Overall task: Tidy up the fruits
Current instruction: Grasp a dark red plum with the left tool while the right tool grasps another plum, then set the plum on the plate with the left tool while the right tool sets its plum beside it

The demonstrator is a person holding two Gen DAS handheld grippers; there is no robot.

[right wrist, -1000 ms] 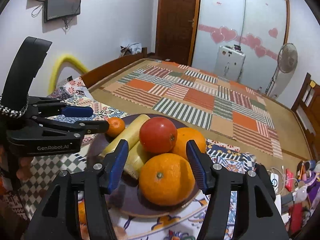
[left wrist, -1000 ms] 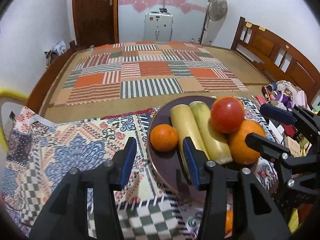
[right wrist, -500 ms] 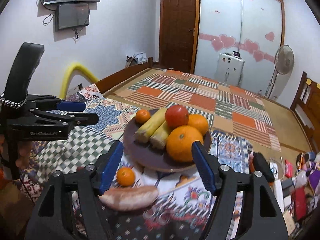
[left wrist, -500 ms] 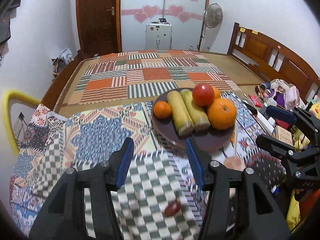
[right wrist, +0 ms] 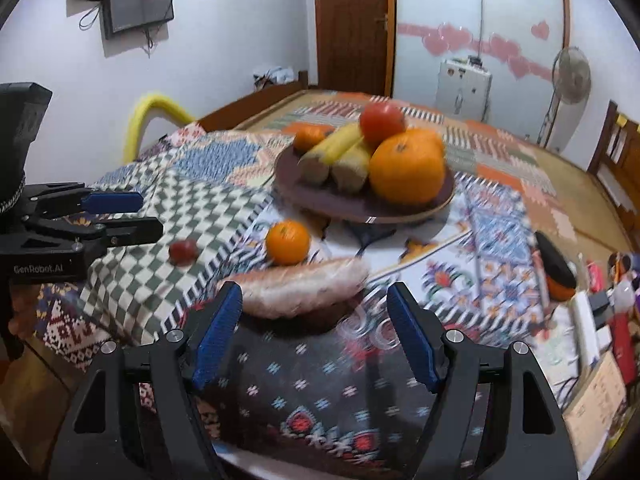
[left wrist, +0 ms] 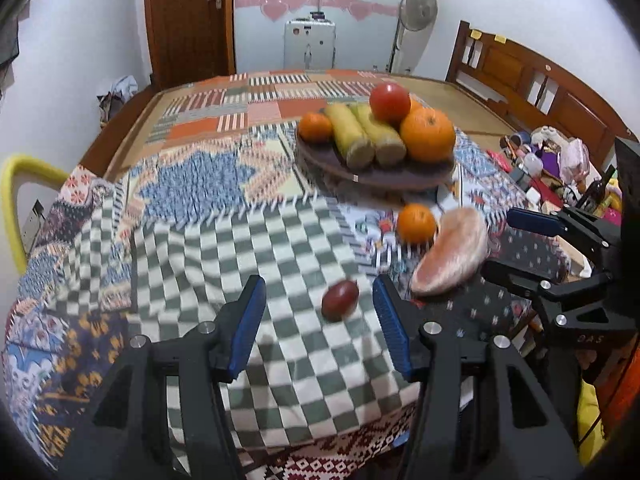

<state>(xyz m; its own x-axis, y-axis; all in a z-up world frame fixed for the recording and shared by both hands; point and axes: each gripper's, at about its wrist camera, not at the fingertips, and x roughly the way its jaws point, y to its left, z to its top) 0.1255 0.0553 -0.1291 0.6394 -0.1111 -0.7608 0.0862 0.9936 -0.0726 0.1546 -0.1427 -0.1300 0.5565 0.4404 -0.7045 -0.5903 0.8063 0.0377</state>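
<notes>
left gripper (left wrist: 318, 316) jaws apart, empty, framing small dark red fruit (left wrist: 340, 300) on checkered cloth (left wrist: 240, 248). right gripper (right wrist: 314, 334) jaws apart, empty, near sweet potato (right wrist: 296, 286). small orange (right wrist: 288, 241) beside it; plate (right wrist: 320, 202) holds piled fruit.

plate (left wrist: 372, 178) — behind | tangerine (left wrist: 416, 223) before it; sweet potato (left wrist: 450, 258) right | plum (left wrist: 339, 300) — nearest

Two black plastic grippers, the left gripper (left wrist: 318, 322) and the right gripper (right wrist: 314, 334), carry ribbed blue finger pads (left wrist: 250, 322) and silver screws (right wrist: 174, 335). White "GenRobot.AI" lettering (right wrist: 38, 269) marks the left gripper's side.
</notes>
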